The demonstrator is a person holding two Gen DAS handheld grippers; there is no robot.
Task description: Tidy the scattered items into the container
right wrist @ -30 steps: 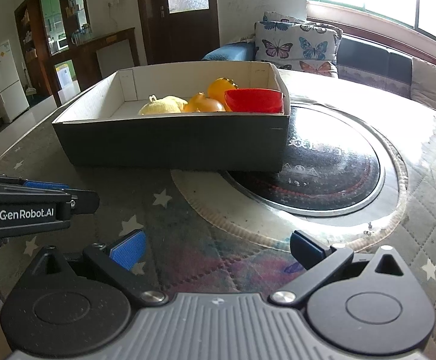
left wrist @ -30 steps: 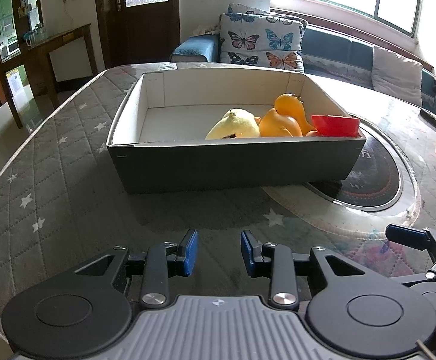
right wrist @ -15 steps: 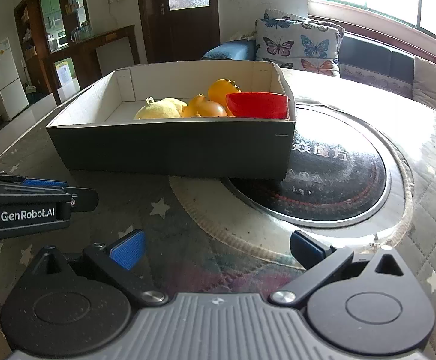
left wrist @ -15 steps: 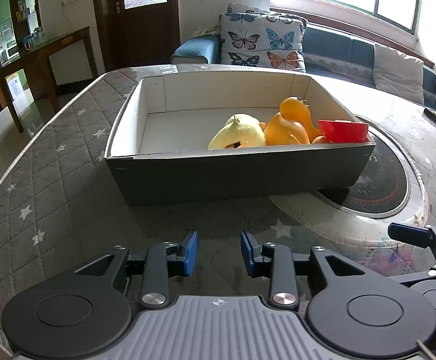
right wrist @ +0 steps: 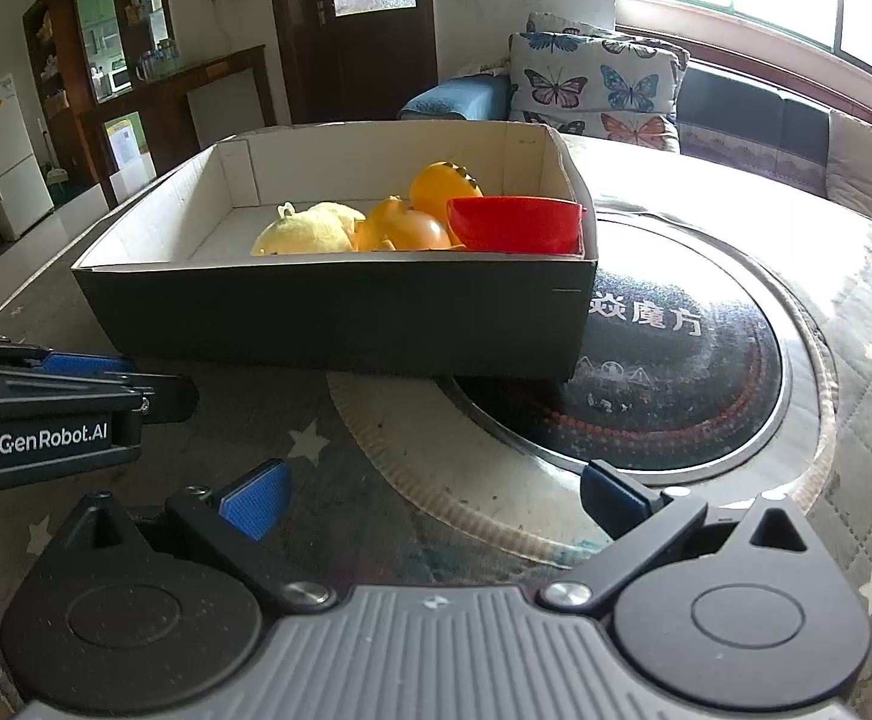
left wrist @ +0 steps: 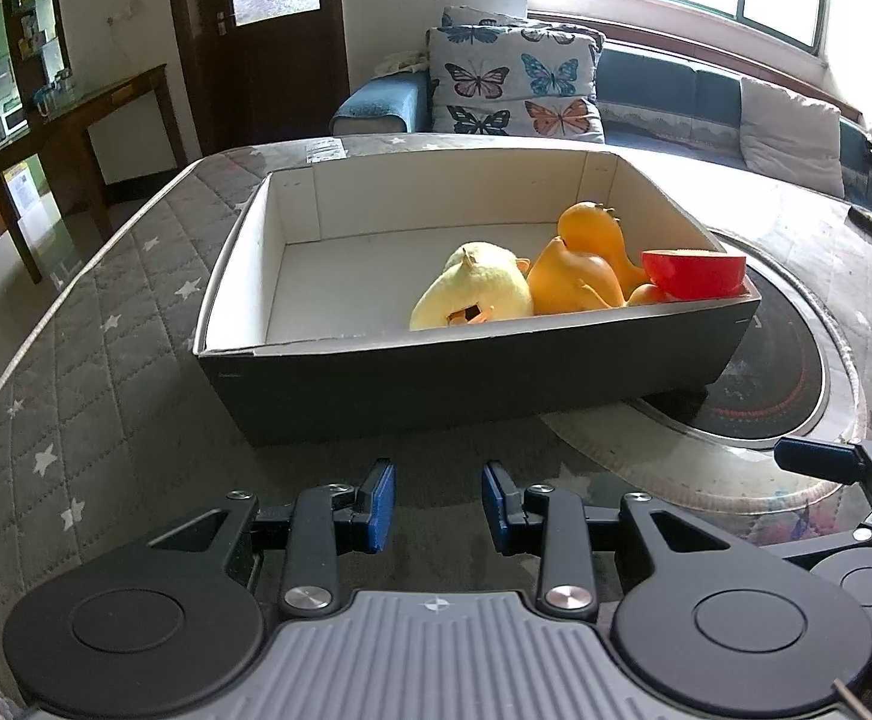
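Container point(left wrist: 478, 372): stiff, light card box on the table point(left wrist: 105, 372). Contents at its right end: soft plush point(left wrist: 478, 294), likely slick orange toys point(left wrist: 580, 285), rigid red bowl point(left wrist: 694, 273). Grip rims. Your left gripper point(left wrist: 437, 504) narrowly parted, right gripper point(right wrist: 429, 495) spread; both empty.

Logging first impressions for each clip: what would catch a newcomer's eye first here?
The dark box with white inner walls sits mid-table, partly over the round black hob. Bright things crowd its right end: a yellow plush toy, orange toys and a red bowl. The left gripper and right gripper hang empty, short of the box.
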